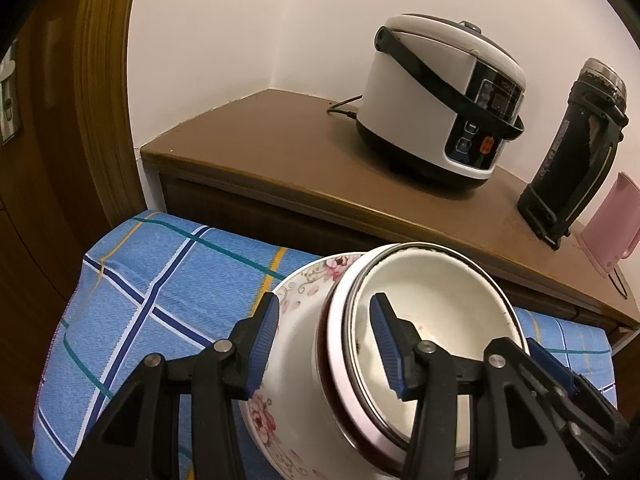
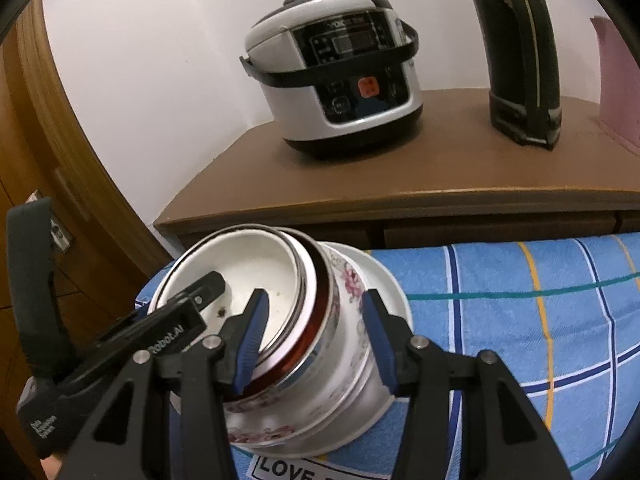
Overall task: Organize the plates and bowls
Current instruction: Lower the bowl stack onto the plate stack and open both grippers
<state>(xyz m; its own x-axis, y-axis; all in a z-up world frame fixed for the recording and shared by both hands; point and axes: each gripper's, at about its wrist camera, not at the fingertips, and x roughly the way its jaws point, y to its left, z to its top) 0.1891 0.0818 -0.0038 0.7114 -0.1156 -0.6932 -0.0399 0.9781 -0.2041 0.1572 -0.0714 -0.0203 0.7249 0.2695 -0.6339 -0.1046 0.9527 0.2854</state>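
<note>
Stack straddled by both tools, rim axis tilted

Bowls nested (image 1: 420, 344) on floral plate (image 1: 296, 292), sitting on blue plaid cloth (image 1: 152, 280). I have left tool (image 1: 324, 344) spread across the stack's left wall, right tool (image 2: 316, 344) spread across its right wall; neither visibly pinching. Stack mouth tips toward left tool. Brown table (image 2: 400, 168) lies ahead.

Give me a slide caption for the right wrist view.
Both hand-held grippers straddle the rims of stacked bowls on a checked cloth, rice cooker behind.
</note>
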